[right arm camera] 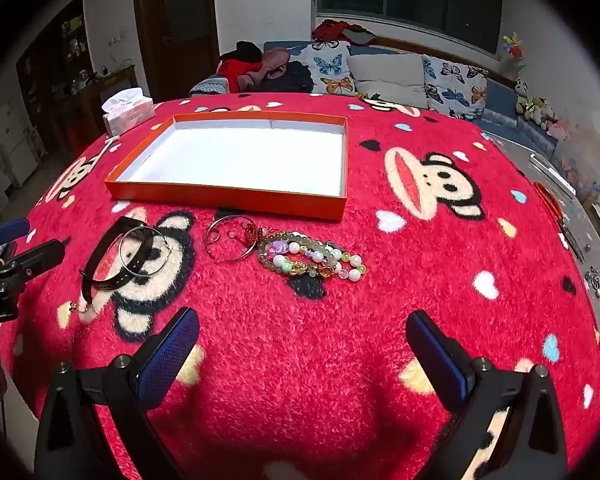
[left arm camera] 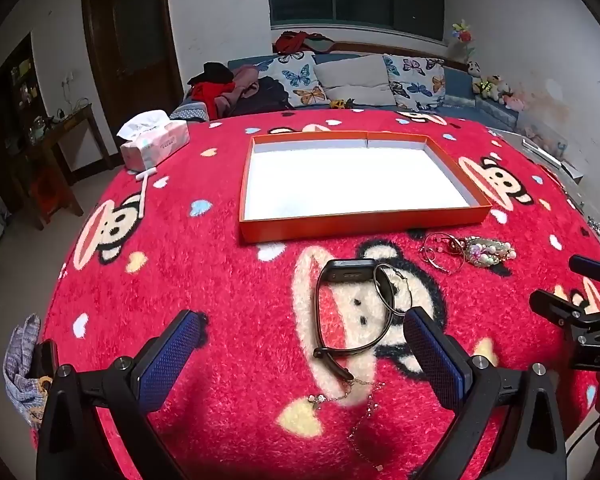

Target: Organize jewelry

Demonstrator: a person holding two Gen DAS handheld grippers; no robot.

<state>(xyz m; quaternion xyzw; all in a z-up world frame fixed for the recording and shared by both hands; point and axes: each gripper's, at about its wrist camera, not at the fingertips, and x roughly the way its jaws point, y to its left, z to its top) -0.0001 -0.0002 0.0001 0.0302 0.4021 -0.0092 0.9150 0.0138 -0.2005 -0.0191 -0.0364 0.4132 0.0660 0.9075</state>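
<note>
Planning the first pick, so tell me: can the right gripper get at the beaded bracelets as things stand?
Probably yes. The right gripper stands open over bare blanket, and the beaded bracelets lie just ahead with nothing between; only thin bangles touch their left end.

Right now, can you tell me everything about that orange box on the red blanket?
The box is a wide, shallow tray, orange outside and white inside, and looks like cardboard. It has four low walls, and a seam shows in the far one. It lies flat and open on the fuzzy red blanket, with no lid on it and nothing inside. The jewelry lies on the blanket just in front of it, not touching.
</note>
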